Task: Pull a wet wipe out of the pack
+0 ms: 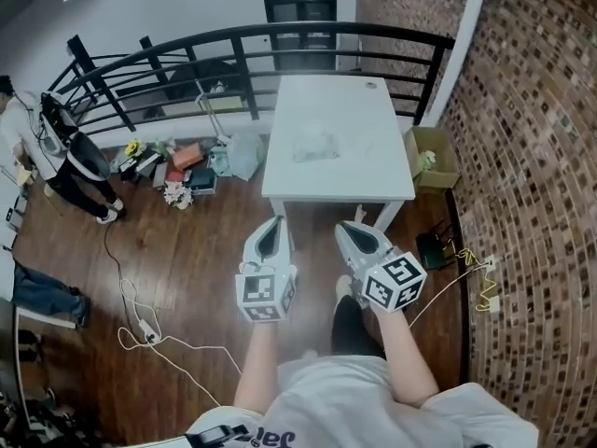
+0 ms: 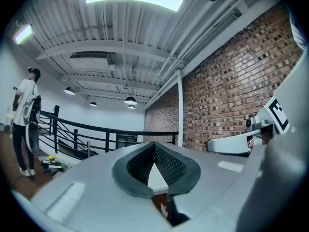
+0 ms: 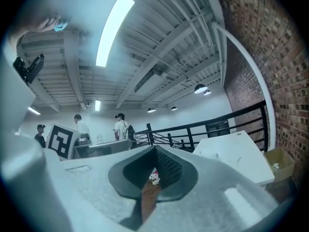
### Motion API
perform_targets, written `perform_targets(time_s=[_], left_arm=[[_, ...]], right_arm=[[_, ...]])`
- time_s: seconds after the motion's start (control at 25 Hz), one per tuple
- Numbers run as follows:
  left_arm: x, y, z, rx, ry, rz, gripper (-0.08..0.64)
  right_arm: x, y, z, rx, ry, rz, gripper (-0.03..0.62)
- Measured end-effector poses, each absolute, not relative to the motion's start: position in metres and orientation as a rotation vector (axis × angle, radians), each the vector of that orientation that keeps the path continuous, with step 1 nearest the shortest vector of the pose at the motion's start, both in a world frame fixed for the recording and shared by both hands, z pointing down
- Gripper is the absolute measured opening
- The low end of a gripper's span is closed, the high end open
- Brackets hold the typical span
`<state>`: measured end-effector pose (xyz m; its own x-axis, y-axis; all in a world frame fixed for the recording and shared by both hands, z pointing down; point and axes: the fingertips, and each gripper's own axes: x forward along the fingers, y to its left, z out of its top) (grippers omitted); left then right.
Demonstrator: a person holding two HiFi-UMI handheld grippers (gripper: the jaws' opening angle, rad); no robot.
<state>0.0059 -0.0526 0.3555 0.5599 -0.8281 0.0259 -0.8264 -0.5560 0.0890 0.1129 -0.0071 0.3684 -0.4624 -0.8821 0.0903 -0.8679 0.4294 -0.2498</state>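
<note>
Both grippers are empty: left gripper (image 1: 273,224) and right gripper (image 1: 354,229) hold jaws together, well short of the bench (image 1: 345,110). The wipe pack (image 1: 315,146) lies mid-bench. Risk: closed jaws would likely shove the pack, not grip it. The near bench edge is unobstructed; cardboard box (image 1: 431,157) and brick wall (image 1: 532,110) crowd the right.

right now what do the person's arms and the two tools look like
The left tool and right tool are both pale grey, tapered shells, and their jaws are lined with dark cross-hatched pads. Each carries a white cube printed with black square markers. No cables show on them. The person wears a light short-sleeved T-shirt with dark lettering.
</note>
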Motion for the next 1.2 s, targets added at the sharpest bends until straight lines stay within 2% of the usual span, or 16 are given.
perform_targets(time_s=[0.24, 0.44, 0.56, 0.64, 0.76, 1.0, 1.2], left_arm=[[0.058, -0.174, 0.364, 2.625, -1.514, 0.051, 0.015], [0.119, -0.253, 0.339, 2.628, -1.489, -0.037, 0.015], [0.149, -0.276, 0.366, 2.617, -1.480, 0.051, 0.015], [0.164, -0.282, 0.394, 2.602, -1.463, 0.120, 0.015], [0.164, -0.298, 0.421, 2.582, -1.497, 0.167, 0.015], [0.158, -0.335, 0.457, 2.579, -1.543, 0.330, 0.015], [0.148, -0.359, 0.483, 2.558, -1.486, 0.345, 0.015]], right_arm=[[0.154, -0.141, 0.395, -1.565, 2.673, -0.553, -0.012], [0.212, -0.236, 0.373, -1.625, 2.656, -0.367, -0.013], [0.256, -0.272, 0.393, -1.819, 2.621, -0.233, -0.012], [0.281, -0.286, 0.415, -1.831, 2.617, -0.308, -0.013], [0.311, -0.299, 0.448, -1.852, 2.626, -0.411, -0.012], [0.373, -0.327, 0.509, -1.892, 2.858, -0.392, -0.012], [0.419, -0.359, 0.521, -1.791, 3.111, -0.297, -0.013]])
